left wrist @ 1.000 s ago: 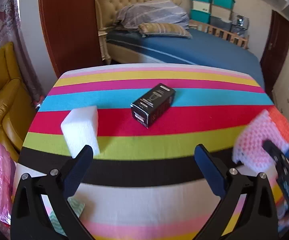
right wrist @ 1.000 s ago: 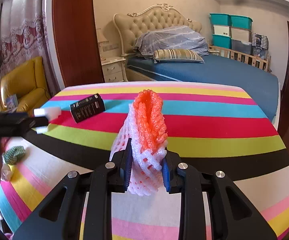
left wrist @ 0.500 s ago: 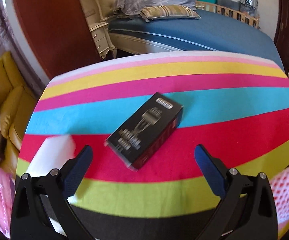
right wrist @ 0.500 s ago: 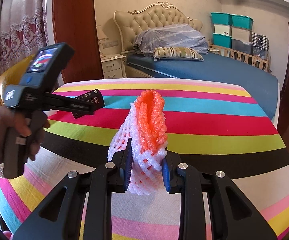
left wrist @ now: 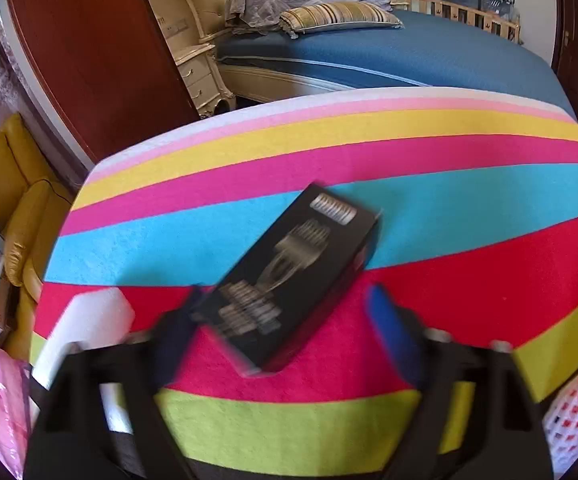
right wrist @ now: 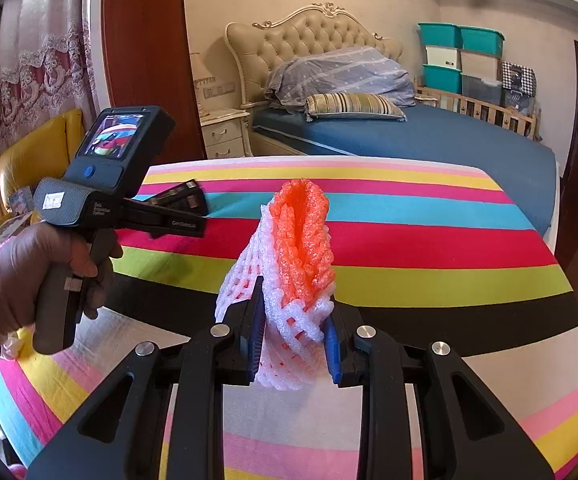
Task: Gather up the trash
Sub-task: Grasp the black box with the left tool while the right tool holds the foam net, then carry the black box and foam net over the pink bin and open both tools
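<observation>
A black product box [left wrist: 289, 276] lies on the striped table [left wrist: 369, 148]. My left gripper [left wrist: 285, 320] is open, its fingers on either side of the box's near end; the view is blurred. The left finger seems to touch the box corner. A white foam block [left wrist: 89, 324] lies left of it, partly hidden by the gripper. My right gripper [right wrist: 293, 332] is shut on an orange-and-white foam fruit net [right wrist: 297, 264], held above the table. The box [right wrist: 181, 198] and the left gripper also show in the right wrist view.
A pink bag [left wrist: 1, 404] hangs off the table's left edge. A yellow armchair [left wrist: 13, 200] stands left of the table. A bed [right wrist: 409, 136] and a wooden door [left wrist: 101, 52] are beyond the far edge.
My left gripper has moved forward and down over the black box, which now sits between its fingers. The right gripper holds the foam net still.
</observation>
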A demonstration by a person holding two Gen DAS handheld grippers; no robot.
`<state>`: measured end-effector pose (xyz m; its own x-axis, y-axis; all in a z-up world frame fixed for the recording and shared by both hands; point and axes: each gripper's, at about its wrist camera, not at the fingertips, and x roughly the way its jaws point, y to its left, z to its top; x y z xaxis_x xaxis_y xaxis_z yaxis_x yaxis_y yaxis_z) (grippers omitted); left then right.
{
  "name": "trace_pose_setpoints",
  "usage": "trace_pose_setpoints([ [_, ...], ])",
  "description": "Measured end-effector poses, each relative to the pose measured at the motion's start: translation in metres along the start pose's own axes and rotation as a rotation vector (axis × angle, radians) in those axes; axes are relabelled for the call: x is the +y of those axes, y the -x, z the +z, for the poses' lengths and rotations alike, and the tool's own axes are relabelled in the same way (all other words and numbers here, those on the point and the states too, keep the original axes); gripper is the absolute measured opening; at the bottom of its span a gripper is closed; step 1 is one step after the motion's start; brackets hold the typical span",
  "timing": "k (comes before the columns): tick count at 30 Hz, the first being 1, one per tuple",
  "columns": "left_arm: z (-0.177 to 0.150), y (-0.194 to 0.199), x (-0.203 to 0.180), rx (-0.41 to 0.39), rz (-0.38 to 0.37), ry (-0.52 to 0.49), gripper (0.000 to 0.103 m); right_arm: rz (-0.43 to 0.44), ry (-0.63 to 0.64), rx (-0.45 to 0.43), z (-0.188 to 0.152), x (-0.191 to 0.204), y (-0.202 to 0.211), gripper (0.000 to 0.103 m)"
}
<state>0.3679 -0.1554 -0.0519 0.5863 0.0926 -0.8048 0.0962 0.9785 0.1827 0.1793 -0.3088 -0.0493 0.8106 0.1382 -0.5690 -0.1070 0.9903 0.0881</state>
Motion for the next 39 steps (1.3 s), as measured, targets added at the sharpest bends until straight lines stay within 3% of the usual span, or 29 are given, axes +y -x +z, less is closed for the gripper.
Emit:
trace_pose_setpoints([
  [2,-0.003,0.007,0.000,-0.008,-0.020,0.012,0.051,-0.002,0.000,0.001,0.000,-0.001,0.000,0.027],
  [7,-0.014,0.020,-0.003,-0.029,-0.066,0.045,0.043,-0.005,0.009,-0.004,0.000,0.001,0.002,0.027],
  [10,-0.023,0.031,-0.005,-0.051,-0.093,0.076,0.042,-0.002,0.003,0.002,0.001,-0.001,0.000,0.027],
  [20,-0.074,0.086,-0.017,-0.226,-0.065,0.062,0.040,-0.016,0.001,0.007,0.003,-0.001,-0.001,0.027],
  [27,-0.106,0.110,-0.001,-0.268,-0.123,0.116,0.040,0.001,-0.016,-0.011,0.003,0.000,0.002,0.027],
  [31,-0.126,0.125,0.004,-0.292,-0.186,0.110,0.040,0.048,-0.037,-0.003,-0.004,-0.002,0.010,0.027],
  [39,-0.148,0.141,0.006,-0.330,-0.231,0.086,0.040,0.073,0.006,-0.013,-0.015,0.007,0.035,0.027],
])
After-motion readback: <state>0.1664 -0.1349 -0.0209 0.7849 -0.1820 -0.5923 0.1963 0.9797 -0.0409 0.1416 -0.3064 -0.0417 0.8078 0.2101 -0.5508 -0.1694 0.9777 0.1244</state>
